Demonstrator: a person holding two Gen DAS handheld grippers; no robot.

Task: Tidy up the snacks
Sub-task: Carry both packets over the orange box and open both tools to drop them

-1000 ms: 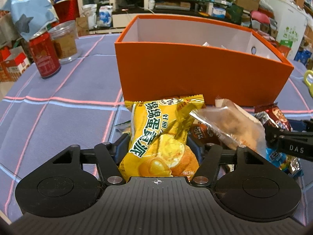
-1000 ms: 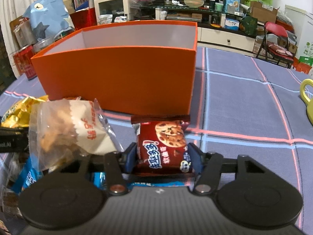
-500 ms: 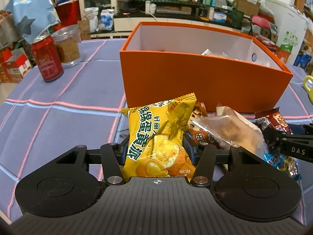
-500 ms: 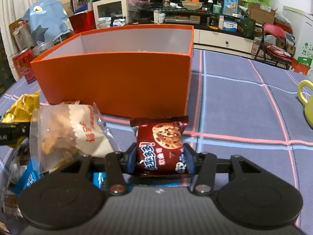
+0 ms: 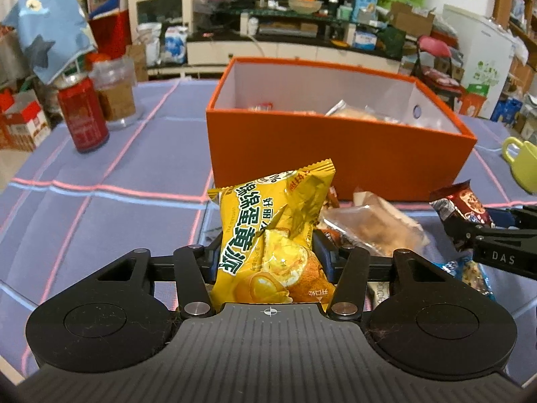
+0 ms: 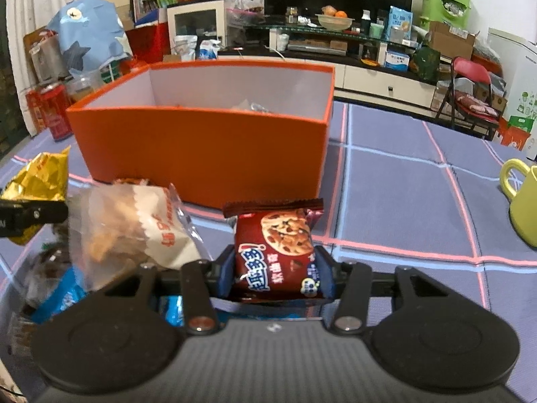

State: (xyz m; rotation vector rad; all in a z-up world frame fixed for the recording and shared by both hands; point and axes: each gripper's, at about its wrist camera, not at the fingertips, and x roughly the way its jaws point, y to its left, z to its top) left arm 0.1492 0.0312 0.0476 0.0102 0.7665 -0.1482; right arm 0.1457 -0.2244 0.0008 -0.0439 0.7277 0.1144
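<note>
My left gripper (image 5: pixel 268 255) is shut on a yellow egg-yolk pie packet (image 5: pixel 275 228), held above the table in front of the orange box (image 5: pixel 335 147). My right gripper (image 6: pixel 273 268) is shut on a dark red chocolate cookie packet (image 6: pixel 275 245), also seen in the left wrist view (image 5: pixel 459 208). The orange box (image 6: pixel 201 147) is open and holds a few wrapped snacks (image 5: pixel 349 110). A clear-wrapped pastry (image 6: pixel 127 225) and other loose packets (image 6: pixel 63 299) lie between the grippers; the pastry also shows in the left wrist view (image 5: pixel 372 225).
A red can (image 5: pixel 84 117) and a clear jar (image 5: pixel 115 94) stand at the far left of the purple checked tablecloth (image 5: pixel 84 174). A green mug (image 6: pixel 523 201) stands at the right. Shelves and household clutter lie beyond the table.
Both grippers have risen with their packets and pulled back a little, so the inside of the orange box now shows. The loose packets have stayed on the table.
</note>
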